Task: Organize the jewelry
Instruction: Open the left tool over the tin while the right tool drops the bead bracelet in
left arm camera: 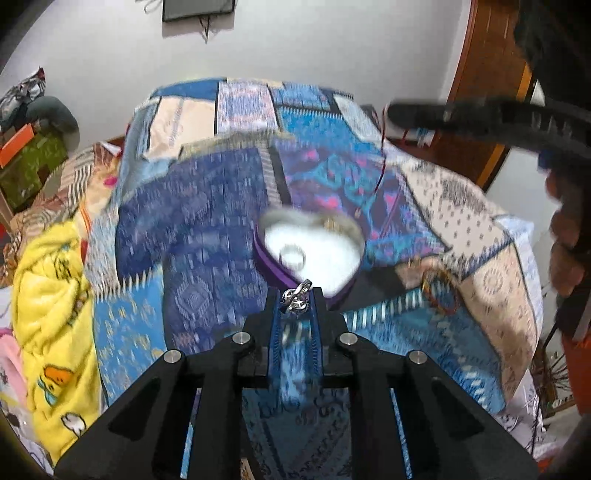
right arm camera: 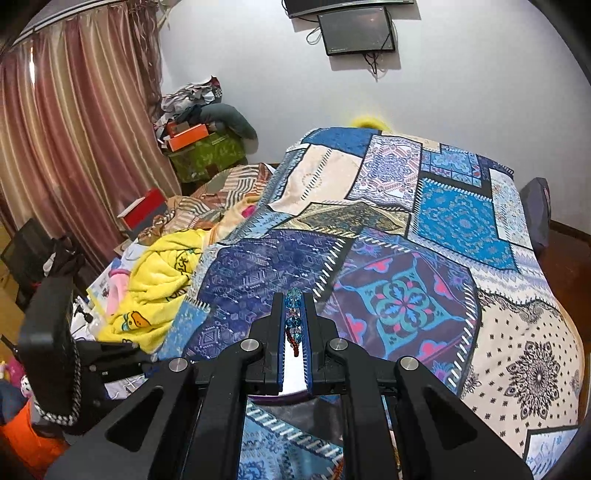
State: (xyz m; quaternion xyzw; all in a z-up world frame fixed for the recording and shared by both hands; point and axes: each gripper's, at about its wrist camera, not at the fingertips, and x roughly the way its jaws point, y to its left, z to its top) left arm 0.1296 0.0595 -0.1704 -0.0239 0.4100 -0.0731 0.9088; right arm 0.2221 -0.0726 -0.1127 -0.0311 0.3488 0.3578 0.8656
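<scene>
left wrist view: the left gripper [left arm camera: 295,295] has its two fingers pressed close, pinching a small silver ring-like trinket [left arm camera: 295,300] at the very tips; its exact shape is hard to read. just ahead of the tips, almost touching them, sits a heart-shaped jewelry box [left arm camera: 275,273] with purple walls and a white lining, resting on the patchwork bedspread [left arm camera: 207,206]. inside the box, straight ahead of the fingers, lies a pale ring [left arm camera: 292,255], blurred. ahead and to the right of the tips, on the bedspread beside the box, is a reddish beaded bracelet [left arm camera: 441,291]. farther ahead and up to the right, the right gripper [left arm camera: 406,114] hangs above the bed with a thin red strand [left arm camera: 380,173] dangling from it toward the box's far rim. a yellow blanket [left arm camera: 48,295] is heaped well to the left.

right wrist view: the right gripper [right arm camera: 294,299] has its fingers drawn nearly together, clamped on a string of blue beads [right arm camera: 293,321] that runs back along the gap between the fingers, with darker red beads nearer the camera. below the fingers, close to the camera, a strip of the box's white lining and purple edge [right arm camera: 291,394] shows. the left gripper's body [right arm camera: 51,354] appears low on the left. ahead spreads the patchwork cover, with a wall-mounted screen [right arm camera: 358,35] far beyond.
</scene>
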